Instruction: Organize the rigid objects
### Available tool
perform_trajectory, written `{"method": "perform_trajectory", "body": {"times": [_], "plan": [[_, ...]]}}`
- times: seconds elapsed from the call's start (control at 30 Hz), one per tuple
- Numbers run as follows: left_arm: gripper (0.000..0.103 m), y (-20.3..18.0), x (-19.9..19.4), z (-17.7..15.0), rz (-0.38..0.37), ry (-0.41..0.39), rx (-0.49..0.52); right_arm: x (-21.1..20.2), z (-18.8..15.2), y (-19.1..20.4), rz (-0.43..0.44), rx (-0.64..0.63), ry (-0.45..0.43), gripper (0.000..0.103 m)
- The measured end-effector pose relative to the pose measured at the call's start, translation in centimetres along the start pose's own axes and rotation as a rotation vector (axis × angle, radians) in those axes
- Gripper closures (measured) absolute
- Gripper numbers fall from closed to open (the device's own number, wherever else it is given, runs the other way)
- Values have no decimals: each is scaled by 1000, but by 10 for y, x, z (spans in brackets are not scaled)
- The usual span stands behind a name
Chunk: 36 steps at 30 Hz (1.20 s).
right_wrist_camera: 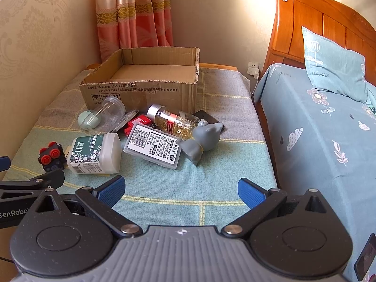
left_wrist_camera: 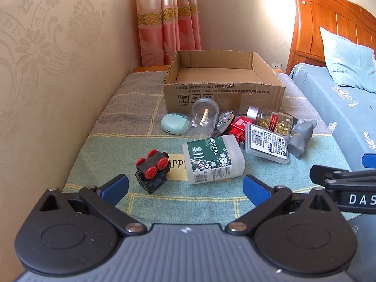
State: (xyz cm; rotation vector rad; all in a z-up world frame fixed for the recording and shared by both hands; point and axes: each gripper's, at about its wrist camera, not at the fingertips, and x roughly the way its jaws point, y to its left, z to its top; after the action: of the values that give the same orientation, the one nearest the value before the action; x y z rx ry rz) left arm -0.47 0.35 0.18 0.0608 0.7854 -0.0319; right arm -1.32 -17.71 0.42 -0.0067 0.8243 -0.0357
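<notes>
An open cardboard box [left_wrist_camera: 223, 94] [right_wrist_camera: 141, 91] stands empty at the back of the cloth-covered table. In front of it lies a pile: a black toy car with red wheels [left_wrist_camera: 152, 170] [right_wrist_camera: 52, 156], a white "MEDICAL" bottle [left_wrist_camera: 212, 158] [right_wrist_camera: 94, 154], a clear flat case with a barcode label [left_wrist_camera: 268, 143] [right_wrist_camera: 152, 146], a grey figurine [left_wrist_camera: 299, 135] [right_wrist_camera: 202, 139], a bottle of gold pins [left_wrist_camera: 272, 118] [right_wrist_camera: 176, 121], a clear jar [left_wrist_camera: 204, 115] [right_wrist_camera: 111, 109], and a mint case [left_wrist_camera: 174, 123] [right_wrist_camera: 88, 118]. My left gripper [left_wrist_camera: 185, 189] and right gripper [right_wrist_camera: 181, 189] are both open and empty, short of the pile.
A red toy [left_wrist_camera: 239, 127] and a metal item [left_wrist_camera: 224, 119] lie in the pile. A wall runs along the left. A bed with a blue sheet [right_wrist_camera: 317, 141] and wooden headboard [right_wrist_camera: 317, 23] stands at the right. A pink curtain [left_wrist_camera: 168, 18] hangs behind the box.
</notes>
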Motion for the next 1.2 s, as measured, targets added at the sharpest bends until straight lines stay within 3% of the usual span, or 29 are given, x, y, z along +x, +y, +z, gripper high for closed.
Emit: {"method": "perform_trajectory", "body": {"times": [1.2], "plan": [[1, -1, -1, 2, -2, -2, -4, -4, 0, 1, 2, -5, -20, 0]]}}
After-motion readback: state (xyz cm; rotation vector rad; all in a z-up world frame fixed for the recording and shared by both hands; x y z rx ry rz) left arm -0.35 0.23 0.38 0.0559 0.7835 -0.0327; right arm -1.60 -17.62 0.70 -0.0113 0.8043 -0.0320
